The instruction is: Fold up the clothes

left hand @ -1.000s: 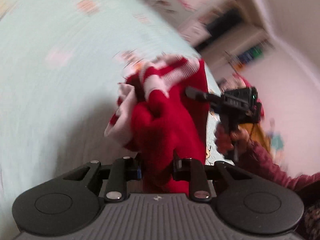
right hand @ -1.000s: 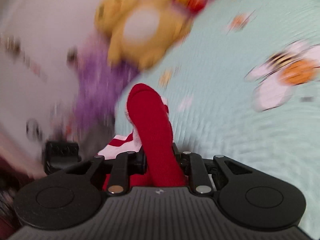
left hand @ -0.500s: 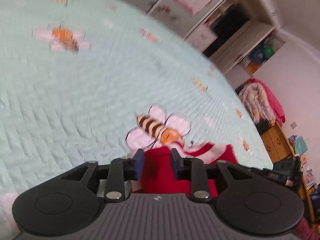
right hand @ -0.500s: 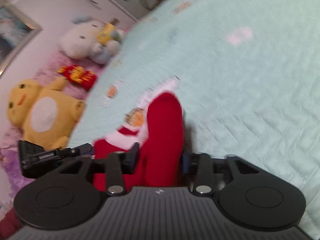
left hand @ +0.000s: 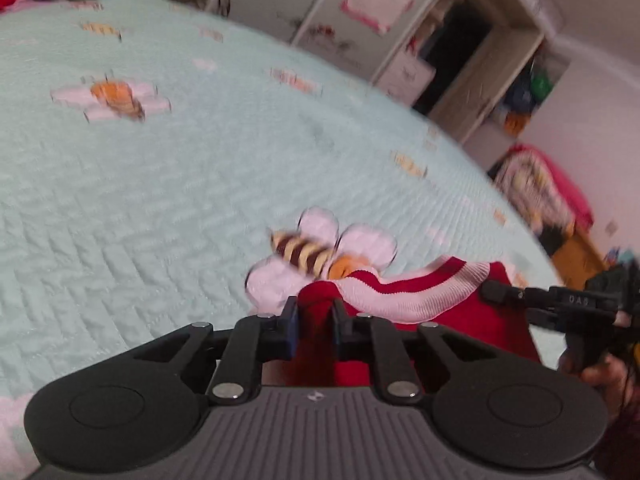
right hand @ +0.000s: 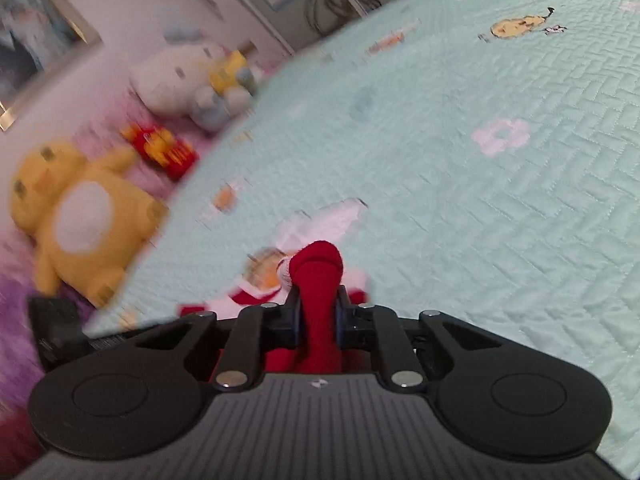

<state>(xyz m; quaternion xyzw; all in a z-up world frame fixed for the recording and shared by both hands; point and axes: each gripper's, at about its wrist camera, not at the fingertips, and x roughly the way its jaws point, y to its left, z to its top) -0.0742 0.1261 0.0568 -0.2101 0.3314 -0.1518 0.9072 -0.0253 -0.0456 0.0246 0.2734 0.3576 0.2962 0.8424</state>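
Yellow plush toy (right hand: 76,220) beside mint quilt (right hand: 460,200).

a second ago the red garment (left hand: 472,312) hung bunched in the air between the two claws; now it lies low on the mint bedspread (left hand: 160,184), beside the bee patch (left hand: 316,256). both the left claw (left hand: 314,320) and the right claw (right hand: 318,316) widened midway and have just been closing, each pinching a red fold.
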